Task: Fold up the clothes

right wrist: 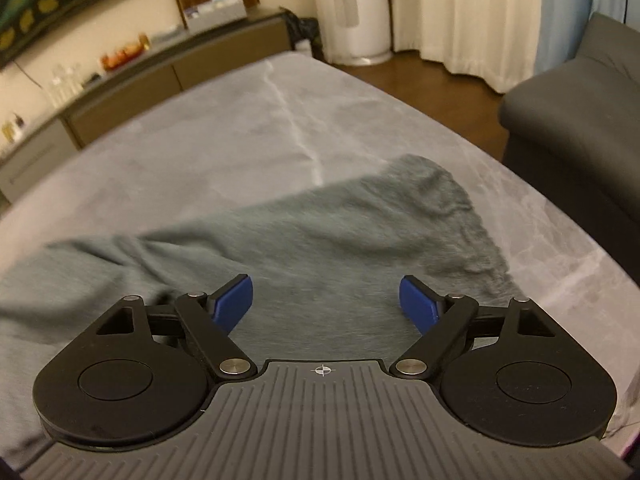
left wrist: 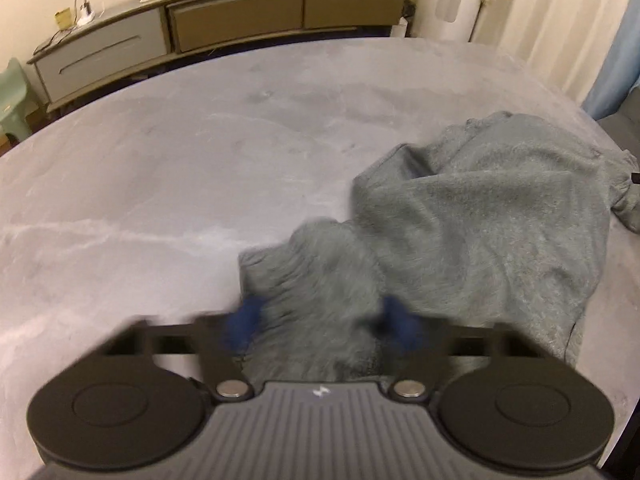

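Note:
A grey fleece garment (left wrist: 480,220) lies crumpled on the grey marbled table (left wrist: 180,168). In the left wrist view it covers the right half, with a bunched end reaching down between my fingers. My left gripper (left wrist: 324,324) is open, its blue pads blurred, straddling that bunched end. In the right wrist view the garment (right wrist: 320,232) spreads across the near table (right wrist: 200,140). My right gripper (right wrist: 326,300) is open just above the cloth, holding nothing.
A long low sideboard (left wrist: 224,20) with bottles and fruit stands beyond the table's far edge. A dark sofa (right wrist: 580,92) sits at the right, a white cylinder appliance (right wrist: 360,8) and curtains behind. A pale green chair (left wrist: 14,96) is at far left.

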Action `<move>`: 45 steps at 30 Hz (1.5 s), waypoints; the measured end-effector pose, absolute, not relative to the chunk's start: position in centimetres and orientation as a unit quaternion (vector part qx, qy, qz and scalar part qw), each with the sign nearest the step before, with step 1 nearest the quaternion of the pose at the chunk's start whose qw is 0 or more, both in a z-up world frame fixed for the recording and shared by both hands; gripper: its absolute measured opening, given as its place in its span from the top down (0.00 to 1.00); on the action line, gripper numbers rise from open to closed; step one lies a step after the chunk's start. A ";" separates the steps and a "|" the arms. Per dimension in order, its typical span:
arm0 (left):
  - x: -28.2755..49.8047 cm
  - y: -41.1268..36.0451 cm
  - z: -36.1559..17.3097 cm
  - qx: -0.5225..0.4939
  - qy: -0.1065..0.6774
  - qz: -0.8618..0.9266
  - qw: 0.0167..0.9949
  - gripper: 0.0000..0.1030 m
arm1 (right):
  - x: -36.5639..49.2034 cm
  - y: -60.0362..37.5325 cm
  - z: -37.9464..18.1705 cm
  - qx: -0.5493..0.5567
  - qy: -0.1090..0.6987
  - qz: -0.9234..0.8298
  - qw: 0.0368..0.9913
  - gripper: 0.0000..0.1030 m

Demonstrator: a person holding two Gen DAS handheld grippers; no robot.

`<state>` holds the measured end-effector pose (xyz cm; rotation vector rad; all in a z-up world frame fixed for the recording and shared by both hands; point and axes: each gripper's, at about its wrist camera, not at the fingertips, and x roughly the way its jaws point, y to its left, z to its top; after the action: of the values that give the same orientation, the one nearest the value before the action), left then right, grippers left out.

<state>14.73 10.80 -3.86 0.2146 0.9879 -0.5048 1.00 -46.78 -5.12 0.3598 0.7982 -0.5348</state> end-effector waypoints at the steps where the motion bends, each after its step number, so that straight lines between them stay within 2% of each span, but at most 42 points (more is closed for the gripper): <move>1: 14.5 10.9 -3.7 0.096 0.461 -0.242 0.848 0.77 | 1.3 -46.9 -5.3 0.164 0.387 -0.255 0.871 0.19; 2: 14.2 11.1 -3.3 0.093 0.451 -0.242 0.854 0.81 | 1.6 -47.0 -5.4 0.155 0.392 -0.249 0.872 0.21; 3: 13.7 11.3 -2.7 0.090 0.437 -0.240 0.862 0.86 | 1.9 -47.0 -5.5 0.146 0.397 -0.244 0.873 0.35; 4: 13.2 11.6 -1.9 0.085 0.421 -0.238 0.871 0.88 | 2.3 -47.1 -5.6 0.137 0.402 -0.238 0.873 0.58; 5: 12.7 12.2 -0.9 0.071 0.401 -0.239 0.882 0.88 | 2.6 -47.1 -5.6 0.128 0.407 -0.232 0.874 0.75; 6: 12.1 12.7 0.1 0.057 0.380 -0.240 0.892 0.89 | 2.9 -47.2 -5.7 0.119 0.412 -0.226 0.874 0.97; 8: 11.0 13.9 2.2 0.028 0.336 -0.240 0.911 0.89 | 3.3 -46.4 -4.7 0.095 0.398 -0.217 0.886 0.97; 12: 9.0 17.8 6.8 -0.049 0.207 -0.217 0.953 0.90 | 4.0 -44.3 1.2 0.062 0.286 -0.209 0.933 0.97; 14: 9.6 19.3 7.8 -0.085 0.172 -0.181 0.965 0.90 | 5.5 -43.6 4.8 0.056 0.231 -0.205 0.950 0.97; 18: 12.8 21.9 6.9 -0.136 0.184 -0.078 0.970 0.90 | 13.4 -42.2 10.1 0.044 0.185 -0.221 0.957 0.97; 21: 14.4 22.7 4.5 -0.132 0.227 -0.028 0.964 0.89 | 20.7 -41.2 9.7 0.030 0.211 -0.247 0.945 0.96; 23: 15.5 23.2 3.0 -0.130 0.256 0.006 0.958 0.87 | 24.1 -40.8 7.8 0.025 0.254 -0.253 0.933 0.76; 24: 16.1 23.4 2.2 -0.129 0.270 0.023 0.954 0.85 | 24.5 -40.4 6.6 0.031 0.270 -0.247 0.930 0.52; 25: 16.6 23.7 1.4 -0.127 0.283 0.040 0.950 0.83 | 24.4 -39.9 5.3 0.041 0.282 -0.237 0.929 0.39; 29: 18.6 24.6 -1.4 -0.123 0.334 0.103 0.929 0.77 | 21.2 -36.4 0.5 0.096 0.331 -0.140 0.928 0.37; 31: 18.3 24.8 -0.7 -0.132 0.332 0.101 0.928 0.62 | 18.7 -34.1 -1.8 0.124 0.358 -0.074 0.922 0.36; 34: 17.5 25.2 1.2 -0.151 0.324 0.101 0.929 0.49 | 16.2 -30.9 -4.0 0.133 0.387 -0.009 0.912 0.30; 36: 16.7 25.7 2.4 -0.164 0.316 0.101 0.929 0.47 | 14.7 -28.7 -5.4 0.136 0.405 0.032 0.903 0.31; 37: 16.2 26.0 3.1 -0.171 0.311 0.100 0.929 0.45 | 13.9 -27.6 -6.0 0.137 0.414 0.053 0.898 0.36; 38: 15.2 26.2 3.6 -0.177 0.307 0.096 0.930 0.42 | 13.6 -26.7 -6.3 0.124 0.418 0.066 0.897 0.47; 39: 14.3 26.4 3.9 -0.179 0.307 0.091 0.930 0.37 | 13.5 -25.8 -6.4 0.104 0.421 0.074 0.898 0.82; 42: 11.9 25.7 2.6 -0.150 0.348 0.064 0.923 0.32 | 12.1 -24.8 -4.7 0.057 0.387 0.083 0.917 0.92; 45: 9.5 25.0 1.2 -0.119 0.387 0.036 0.914 0.31 | 8.8 -27.5 0.2 0.095 0.307 0.067 0.944 0.93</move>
<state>9.54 24.97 1.23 -0.2457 0.7972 0.0751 8.77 -27.53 0.23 0.1946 0.6264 0.1373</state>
